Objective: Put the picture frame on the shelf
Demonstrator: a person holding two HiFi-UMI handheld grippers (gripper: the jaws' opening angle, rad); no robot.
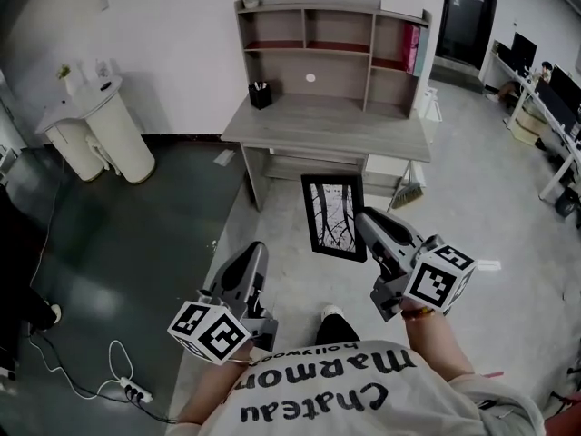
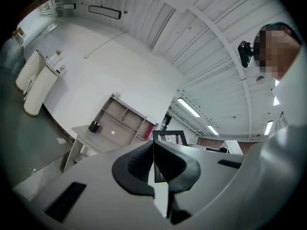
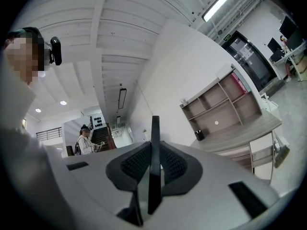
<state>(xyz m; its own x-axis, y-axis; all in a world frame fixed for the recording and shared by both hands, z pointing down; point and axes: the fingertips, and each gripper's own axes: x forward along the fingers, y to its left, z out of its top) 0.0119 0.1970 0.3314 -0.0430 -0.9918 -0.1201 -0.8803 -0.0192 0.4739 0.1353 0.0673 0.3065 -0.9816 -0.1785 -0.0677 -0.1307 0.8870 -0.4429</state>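
A black picture frame with a black-and-white tree print hangs in the air in front of the desk. My right gripper is shut on its right edge. In the right gripper view the frame shows edge-on, pinched between the two pads. My left gripper is lower left, shut with nothing between its fingers. In the left gripper view the frame peeks above the closed jaws. The grey shelf unit stands on the desk against the far wall.
A black pen holder stands at the desk's back left. Red books fill a right shelf compartment. White cylindrical bins stand at the left wall. A power strip and cable lie on the floor at lower left.
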